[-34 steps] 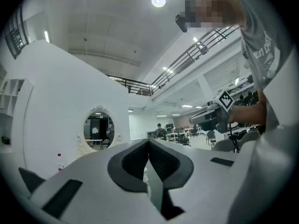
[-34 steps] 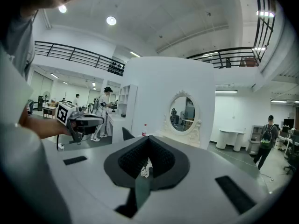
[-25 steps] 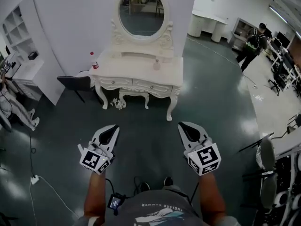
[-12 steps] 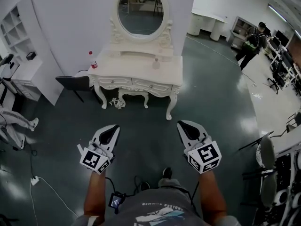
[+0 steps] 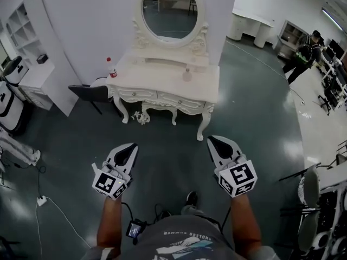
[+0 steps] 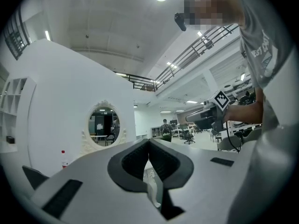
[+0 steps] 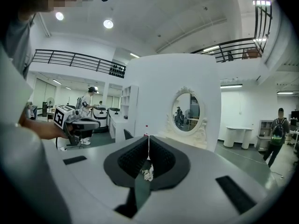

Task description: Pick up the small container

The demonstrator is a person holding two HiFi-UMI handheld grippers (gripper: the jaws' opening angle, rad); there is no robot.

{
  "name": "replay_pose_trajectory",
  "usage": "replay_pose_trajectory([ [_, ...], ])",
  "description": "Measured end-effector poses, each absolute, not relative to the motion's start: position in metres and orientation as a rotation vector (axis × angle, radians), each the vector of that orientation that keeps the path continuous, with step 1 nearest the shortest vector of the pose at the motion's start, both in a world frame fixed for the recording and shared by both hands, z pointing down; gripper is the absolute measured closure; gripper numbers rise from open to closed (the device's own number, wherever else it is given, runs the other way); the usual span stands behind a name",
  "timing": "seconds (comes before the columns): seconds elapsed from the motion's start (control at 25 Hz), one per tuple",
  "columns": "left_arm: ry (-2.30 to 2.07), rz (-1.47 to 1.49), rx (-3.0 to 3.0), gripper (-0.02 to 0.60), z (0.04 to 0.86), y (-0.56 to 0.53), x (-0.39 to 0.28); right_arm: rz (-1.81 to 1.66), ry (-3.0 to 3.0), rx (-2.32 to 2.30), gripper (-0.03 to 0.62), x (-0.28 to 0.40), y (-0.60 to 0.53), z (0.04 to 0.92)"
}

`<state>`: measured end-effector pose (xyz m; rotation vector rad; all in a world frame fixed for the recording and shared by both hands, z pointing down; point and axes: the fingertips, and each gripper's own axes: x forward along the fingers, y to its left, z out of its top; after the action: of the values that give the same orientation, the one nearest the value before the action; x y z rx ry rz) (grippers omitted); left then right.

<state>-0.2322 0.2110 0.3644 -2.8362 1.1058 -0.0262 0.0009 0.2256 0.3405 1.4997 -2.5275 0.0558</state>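
The small container (image 5: 187,74), a pale little jar, stands on the white dressing table (image 5: 162,85) below the oval mirror (image 5: 169,12). Both grippers hover over the dark floor well short of the table. In the head view my left gripper (image 5: 130,147) is shut and holds nothing. My right gripper (image 5: 214,140) is also shut and empty. The left gripper view has its jaws (image 6: 149,142) meeting with the mirror (image 6: 103,125) far off. In the right gripper view the jaws (image 7: 148,139) touch; the container is hidden behind them.
A red-capped bottle (image 5: 111,68) stands at the table's left end. A dark chair (image 5: 89,92) sits left of the table beside white shelving (image 5: 30,47). White scraps (image 5: 142,118) lie under the table. A cable and power strip (image 5: 40,201) cross the floor at left. A person (image 5: 304,57) stands far right.
The dressing table has come closer and shifted slightly right in the head view. Both grippers keep their places and stay shut. The seated person's legs at left have slid out of view.
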Motion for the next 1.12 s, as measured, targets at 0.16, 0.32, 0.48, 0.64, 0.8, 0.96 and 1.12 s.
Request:
replay_pose_trajectory([
  [0.16, 1.15, -0.032, -2.819, 0.565, 0.366, 0.191, -0.222, 0.056, -2.565, 1.469, 0.567, 0.012, 0.198, 0.339],
  [0.32, 1.207, -0.036, -2.799, 0.565, 0.366, 0.174, -0.212, 0.049, -2.59, 1.42, 0.567, 0.022, 0.171, 0.338],
  [0.48, 1.261, -0.048, -2.779, 0.565, 0.369, 0.158, -0.204, 0.054, -2.615, 1.369, 0.566, 0.03, 0.147, 0.342],
  [0.64, 1.306, -0.069, -2.758, 0.565, 0.372, 0.145, -0.192, 0.069, -2.657, 1.331, 0.566, 0.042, 0.125, 0.345],
  [0.8, 1.333, -0.086, -2.734, 0.565, 0.369, 0.134, -0.179, 0.076, -2.68, 1.307, 0.566, 0.057, 0.107, 0.346],
  [0.96, 1.347, -0.1, -2.713, 0.565, 0.368, 0.125, -0.165, 0.077, -2.691, 1.293, 0.566, 0.072, 0.095, 0.348],
  [1.12, 1.333, -0.104, -2.731, 0.565, 0.371, 0.114, -0.147, 0.082, -2.677, 1.306, 0.566, 0.088, 0.085, 0.352],
])
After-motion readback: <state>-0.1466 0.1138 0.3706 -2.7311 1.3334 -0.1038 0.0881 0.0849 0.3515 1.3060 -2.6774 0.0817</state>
